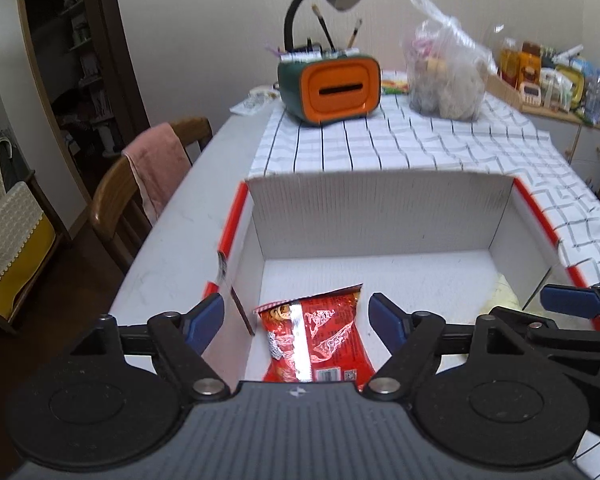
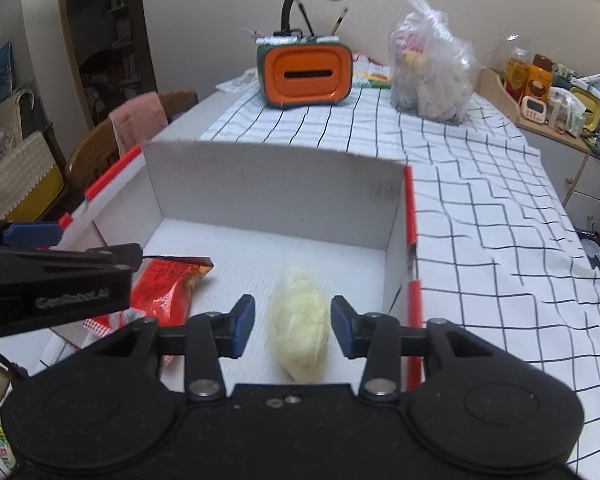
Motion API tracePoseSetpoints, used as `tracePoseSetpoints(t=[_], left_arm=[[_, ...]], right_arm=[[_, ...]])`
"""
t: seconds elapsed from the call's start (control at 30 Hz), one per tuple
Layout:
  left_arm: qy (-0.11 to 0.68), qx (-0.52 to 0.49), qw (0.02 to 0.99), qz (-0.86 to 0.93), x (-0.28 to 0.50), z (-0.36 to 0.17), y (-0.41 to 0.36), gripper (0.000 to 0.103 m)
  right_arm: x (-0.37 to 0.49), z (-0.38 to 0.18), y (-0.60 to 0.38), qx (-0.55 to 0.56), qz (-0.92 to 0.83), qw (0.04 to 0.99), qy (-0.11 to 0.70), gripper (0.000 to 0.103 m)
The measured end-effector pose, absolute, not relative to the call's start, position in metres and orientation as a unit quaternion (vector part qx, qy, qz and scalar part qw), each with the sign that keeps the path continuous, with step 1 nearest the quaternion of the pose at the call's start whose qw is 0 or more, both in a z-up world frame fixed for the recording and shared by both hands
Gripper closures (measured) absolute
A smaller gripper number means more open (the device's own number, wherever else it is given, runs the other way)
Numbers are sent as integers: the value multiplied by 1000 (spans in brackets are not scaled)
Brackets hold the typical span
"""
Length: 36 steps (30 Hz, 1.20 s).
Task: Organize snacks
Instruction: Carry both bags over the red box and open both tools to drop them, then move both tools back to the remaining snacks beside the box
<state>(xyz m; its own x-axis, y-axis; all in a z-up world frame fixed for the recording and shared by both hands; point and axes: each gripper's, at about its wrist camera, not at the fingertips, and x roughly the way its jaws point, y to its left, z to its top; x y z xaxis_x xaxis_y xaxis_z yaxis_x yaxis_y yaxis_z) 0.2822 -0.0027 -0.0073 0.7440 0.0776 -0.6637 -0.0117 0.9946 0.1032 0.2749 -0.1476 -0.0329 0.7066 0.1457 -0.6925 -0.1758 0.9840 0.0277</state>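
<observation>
Both snacks are sitting in the white cardboard box [image 2: 276, 184] right now. My left gripper [image 1: 296, 316] is spread wide above the red snack packet [image 1: 320, 340], which lies at the box's 7 o'clock corner. My right gripper [image 2: 293, 326] is spread too, over the pale yellow snack bag [image 2: 300, 328] toward 5 o'clock. Looks like the drop-off step to me. Next I'd lift both clear and hunt for more snacks.

A crinkled red foil snack packet [image 1: 316, 340] lies flat at lower centre inside the white cardboard box [image 1: 380, 208]; a pale yellow wrapped snack [image 2: 300, 328] lies alongside.
</observation>
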Motion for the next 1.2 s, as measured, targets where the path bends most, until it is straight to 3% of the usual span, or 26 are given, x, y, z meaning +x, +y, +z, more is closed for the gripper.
tracePoseSetpoints(t=[0.07,0.23,0.77,1.2], left_arm=[[348,43,936,22,276,0,-1,23],[329,32,944,16,256,18,5,19],[297,20,955,3,173,41,21,10],[300,4,954,-13,104,21,40,3]], right_arm=[[270,-26,-151,-16,87,928,362,44],[248,-6,-161,-3,98,937,335,21],[159,21,-177,11,155,943,294,2],[97,-2,-182,15,192,930,313,0]])
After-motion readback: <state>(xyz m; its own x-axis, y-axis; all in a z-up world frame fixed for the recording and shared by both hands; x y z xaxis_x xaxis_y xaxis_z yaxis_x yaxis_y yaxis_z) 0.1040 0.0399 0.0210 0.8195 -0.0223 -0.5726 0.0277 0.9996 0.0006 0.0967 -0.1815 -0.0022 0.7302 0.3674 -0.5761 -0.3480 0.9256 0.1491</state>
